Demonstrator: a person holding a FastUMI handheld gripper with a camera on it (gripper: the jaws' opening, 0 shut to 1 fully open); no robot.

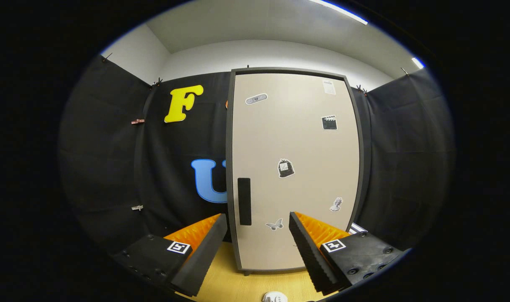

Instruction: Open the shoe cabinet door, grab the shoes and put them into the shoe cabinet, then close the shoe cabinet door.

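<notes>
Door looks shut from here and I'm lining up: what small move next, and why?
Probably ease forward and slightly left toward the dark handle. The cabinet door is closed, the gripper is open and empty, and the handle sits beyond the fingers, nearer the left one.

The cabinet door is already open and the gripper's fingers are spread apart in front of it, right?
Not quite. In the gripper view the shoe cabinet door is shut, flat in its dark frame, with its black handle untouched. The rest holds: the gripper has its fingers spread apart, short of the door and holding nothing.
</notes>
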